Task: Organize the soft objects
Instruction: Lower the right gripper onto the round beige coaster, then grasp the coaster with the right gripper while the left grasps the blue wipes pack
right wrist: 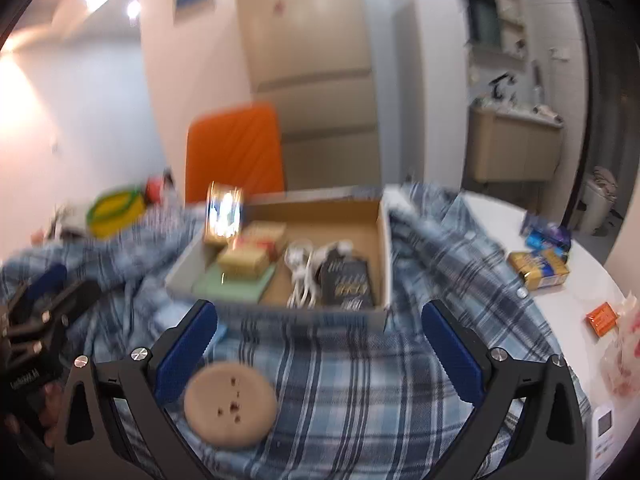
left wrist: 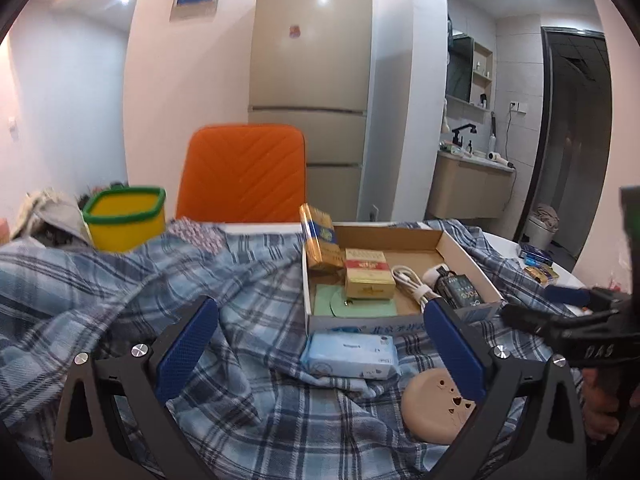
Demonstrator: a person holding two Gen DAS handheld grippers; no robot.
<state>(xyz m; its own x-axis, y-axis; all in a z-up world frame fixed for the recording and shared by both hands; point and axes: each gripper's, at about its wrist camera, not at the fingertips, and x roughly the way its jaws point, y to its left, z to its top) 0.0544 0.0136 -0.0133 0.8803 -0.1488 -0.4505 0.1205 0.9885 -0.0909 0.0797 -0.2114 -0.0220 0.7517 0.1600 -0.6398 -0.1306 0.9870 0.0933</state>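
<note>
Blurring hides the cardboard box (right wrist: 280,268) contents; both grippers' fingers (left wrist: 188,344) (right wrist: 452,348) spread, holding nothing.

Woven plaid cloth (left wrist: 256,288), matt and rumpled; brown corrugated cardboard tray (left wrist: 456,248); glossy plastic-wrapped tissue pack (left wrist: 350,354); matt beige plastic disc (left wrist: 434,408); quilted orange chair upholstery (left wrist: 244,172); glossy yellow plastic tub (left wrist: 126,216).
</note>
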